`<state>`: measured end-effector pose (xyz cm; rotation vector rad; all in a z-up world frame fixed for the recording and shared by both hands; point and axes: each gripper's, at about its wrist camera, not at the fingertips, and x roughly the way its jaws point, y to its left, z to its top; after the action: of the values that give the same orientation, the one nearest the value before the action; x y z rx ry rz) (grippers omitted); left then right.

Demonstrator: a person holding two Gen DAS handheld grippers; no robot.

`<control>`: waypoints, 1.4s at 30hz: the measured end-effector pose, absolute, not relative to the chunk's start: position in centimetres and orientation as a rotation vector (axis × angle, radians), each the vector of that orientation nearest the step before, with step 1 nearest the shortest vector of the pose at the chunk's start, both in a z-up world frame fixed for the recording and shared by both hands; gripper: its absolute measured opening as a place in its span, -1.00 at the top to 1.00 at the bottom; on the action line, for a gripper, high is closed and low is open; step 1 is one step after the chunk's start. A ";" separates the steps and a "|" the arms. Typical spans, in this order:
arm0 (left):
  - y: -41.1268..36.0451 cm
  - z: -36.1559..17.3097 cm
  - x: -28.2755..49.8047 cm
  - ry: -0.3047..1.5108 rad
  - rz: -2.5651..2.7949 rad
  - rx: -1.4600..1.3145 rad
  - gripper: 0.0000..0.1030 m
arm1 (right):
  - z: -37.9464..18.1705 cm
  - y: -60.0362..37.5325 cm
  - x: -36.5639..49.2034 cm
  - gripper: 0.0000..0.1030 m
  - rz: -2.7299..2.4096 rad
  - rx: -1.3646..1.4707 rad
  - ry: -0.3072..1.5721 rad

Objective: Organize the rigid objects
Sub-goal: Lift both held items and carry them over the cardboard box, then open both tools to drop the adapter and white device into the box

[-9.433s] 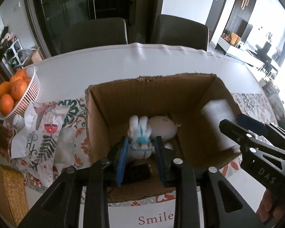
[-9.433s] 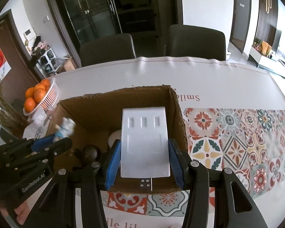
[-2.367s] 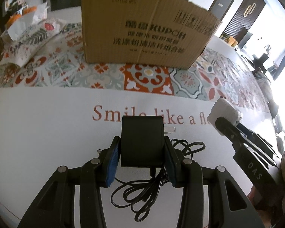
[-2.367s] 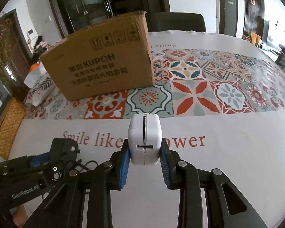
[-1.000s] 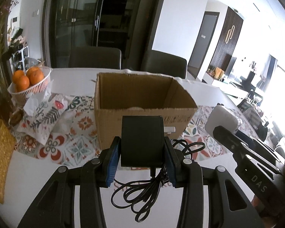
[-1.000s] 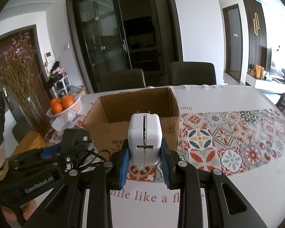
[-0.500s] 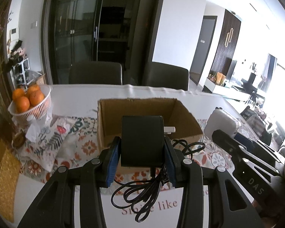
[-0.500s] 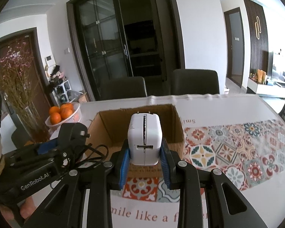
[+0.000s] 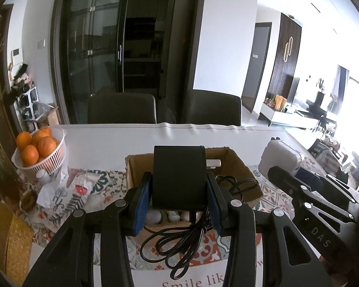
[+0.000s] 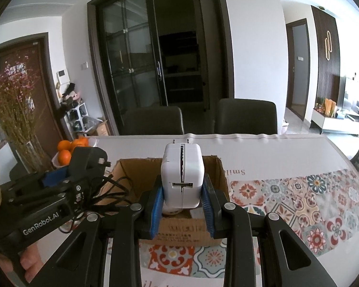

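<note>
Left wrist view: the left hand-held gripper (image 9: 178, 201) is clenched on a black power adapter (image 9: 179, 177), whose black cable (image 9: 179, 244) hangs in loops below the pads. Behind and below it stands an open cardboard box (image 9: 237, 167) on the worktop (image 9: 112, 143); small white items lie on its floor, too hidden to name. A white basket (image 9: 47, 160) at the left holds oranges (image 9: 37, 143). Printed red letters near the worktop's front edge read "Smile lik". At the right, the right hand-held gripper (image 9: 275, 167) carries the marking "DAS" and grasps a white charger (image 9: 280, 159).

Right wrist view: the right hand-held gripper (image 10: 182, 203) grips the white charger (image 10: 182, 179) upright over the box's (image 10: 141, 174) near wall, prongs pointing up. Inside the box something white shows under the charger. The box's front bears printed characters, unreadable here. The left hand-held gripper (image 10: 83, 167), marked "GenRobot.AI", holds the black power adapter (image 10: 88, 160) above the box's left side. Upside-down "Smile" lettering shows on the worktop (image 10: 263, 148) beyond the box.
</note>
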<state>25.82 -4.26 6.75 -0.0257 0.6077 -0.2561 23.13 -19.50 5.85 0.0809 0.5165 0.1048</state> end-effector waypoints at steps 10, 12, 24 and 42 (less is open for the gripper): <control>-4.6 6.4 29.0 0.636 -0.220 0.003 0.17 | 5.7 -19.5 26.4 0.40 0.103 0.058 0.570; -4.7 6.0 29.7 0.648 -0.212 0.012 0.17 | 5.3 -19.6 27.3 0.40 0.100 0.054 0.599; -5.1 3.1 33.3 0.725 -0.192 0.037 0.17 | 3.3 -19.6 30.9 0.40 0.084 -0.009 0.716; -6.2 -1.4 35.8 0.842 -0.180 0.101 0.17 | -1.2 -19.8 33.3 0.40 0.064 -0.035 0.876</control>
<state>35.79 -6.23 -1.36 0.1006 0.8422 -0.1803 33.26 -19.80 -1.20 -0.0351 0.8764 0.0638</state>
